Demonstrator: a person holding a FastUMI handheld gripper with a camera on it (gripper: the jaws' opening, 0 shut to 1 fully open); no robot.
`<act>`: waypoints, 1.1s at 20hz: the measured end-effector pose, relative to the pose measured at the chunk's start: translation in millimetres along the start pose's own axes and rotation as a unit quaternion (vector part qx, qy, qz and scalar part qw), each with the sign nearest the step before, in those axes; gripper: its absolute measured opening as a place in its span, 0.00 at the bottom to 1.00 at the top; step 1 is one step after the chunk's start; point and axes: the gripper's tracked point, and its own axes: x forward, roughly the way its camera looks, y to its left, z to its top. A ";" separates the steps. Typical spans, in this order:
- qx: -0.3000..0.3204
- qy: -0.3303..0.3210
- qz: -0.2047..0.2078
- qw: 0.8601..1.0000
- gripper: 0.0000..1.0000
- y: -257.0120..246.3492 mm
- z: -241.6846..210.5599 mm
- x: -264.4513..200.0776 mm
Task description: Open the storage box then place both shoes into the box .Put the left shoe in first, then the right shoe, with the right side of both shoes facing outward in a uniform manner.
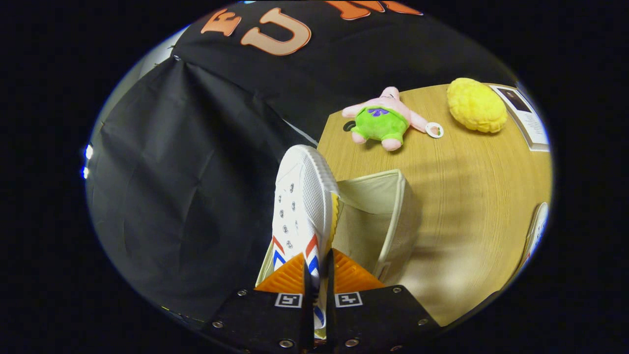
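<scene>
White canvas, one shoe (pixel 300 201), is pinched at its heel end between the nearly closed orange fingers of the gripper (pixel 317 275), toe pointing far. Just right of it stands one open beige storage box (pixel 393 216) on the wooden table (pixel 471 206). Farther off lie two plush toys, one pink-green (pixel 383 120), one yellow (pixel 475 104).

Bright overhead light; box (pixel 388 216) casts soft shadow across table (pixel 471 196); fisheye bends edges; focus sharp.

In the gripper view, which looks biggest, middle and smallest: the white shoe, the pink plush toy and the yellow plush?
1. White shoe, pinched in the gripper and nearest the camera, which enlarges it.
2. Pink plush toy and yellow plush look about alike; no ranking. Both lie on the table.
</scene>
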 end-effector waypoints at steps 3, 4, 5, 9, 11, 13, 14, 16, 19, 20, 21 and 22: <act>-0.044 0.042 -0.033 0.998 0.10 8.5 -14.4 16.9; -0.061 0.055 -0.037 0.996 0.10 10.6 -19.7 20.7; -0.070 0.070 -0.045 0.994 0.10 7.7 -26.8 23.8; -0.010 0.098 -0.081 0.992 0.10 5.6 -46.5 31.9; 0.033 0.096 -0.074 0.992 0.10 6.8 -42.9 26.9; 0.064 0.098 -0.082 0.990 0.10 3.7 -40.2 25.3; 0.079 0.100 -0.092 0.988 0.10 3.0 -39.6 22.6; 0.089 0.106 -0.088 0.986 0.11 6.8 -42.1 24.0; 0.102 0.106 -0.032 0.989 0.40 26.0 -36.4 12.8; 0.105 0.100 -0.014 0.989 0.56 33.2 -30.8 6.8; 0.106 0.091 -0.001 0.990 0.71 37.3 -20.6 -2.1; 0.103 0.078 0.002 0.992 0.78 39.1 -14.1 -13.1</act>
